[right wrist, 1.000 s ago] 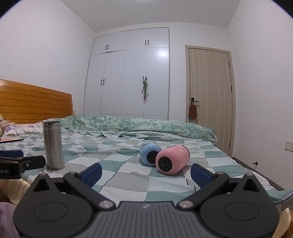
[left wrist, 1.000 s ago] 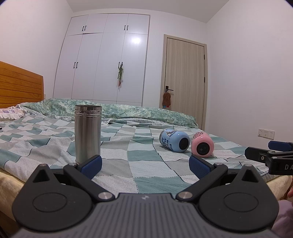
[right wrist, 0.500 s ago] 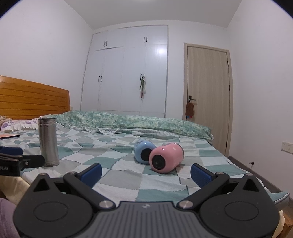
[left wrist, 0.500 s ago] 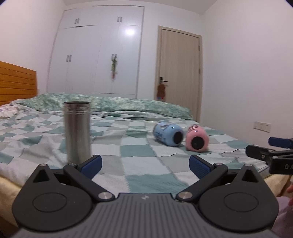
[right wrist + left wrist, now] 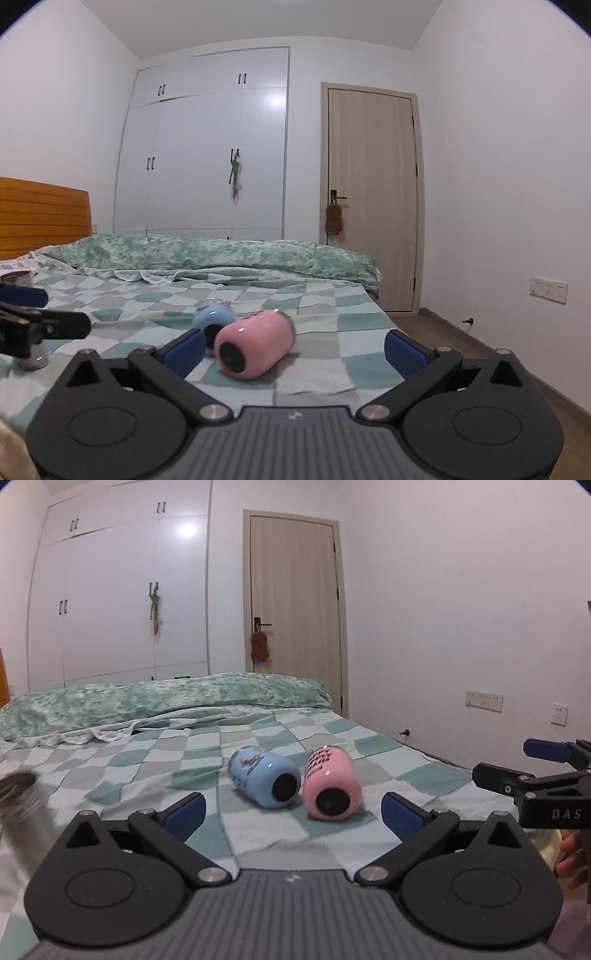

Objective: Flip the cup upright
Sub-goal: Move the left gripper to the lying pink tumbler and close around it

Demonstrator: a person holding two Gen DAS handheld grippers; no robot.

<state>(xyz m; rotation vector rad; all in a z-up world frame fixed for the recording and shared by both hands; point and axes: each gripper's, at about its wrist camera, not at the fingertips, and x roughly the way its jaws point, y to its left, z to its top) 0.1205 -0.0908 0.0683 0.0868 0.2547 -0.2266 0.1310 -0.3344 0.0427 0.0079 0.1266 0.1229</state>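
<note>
A blue cup [image 5: 263, 782] and a pink cup [image 5: 332, 783] lie on their sides, side by side on the checked bedspread, with dark round ends facing me. A steel cup [image 5: 22, 812] stands upright at the far left. My left gripper [image 5: 293, 812] is open and empty, just short of the two lying cups. My right gripper [image 5: 295, 349] is open and empty, close to the pink cup [image 5: 255, 345], with the blue cup [image 5: 213, 319] behind it. The steel cup [image 5: 31, 354] is partly hidden by the left gripper [image 5: 44, 325].
The bed [image 5: 155, 753] has a green duvet [image 5: 159, 698] bunched along its far side and a wooden headboard [image 5: 40, 214] at the left. A wardrobe [image 5: 207, 147] and a door [image 5: 369, 192] stand behind. The bed's right edge drops to the floor [image 5: 461, 339].
Both grippers have moved forward towards the lying cups, which now look larger. The left view has swung right, so the steel cup has slid to its left edge.
</note>
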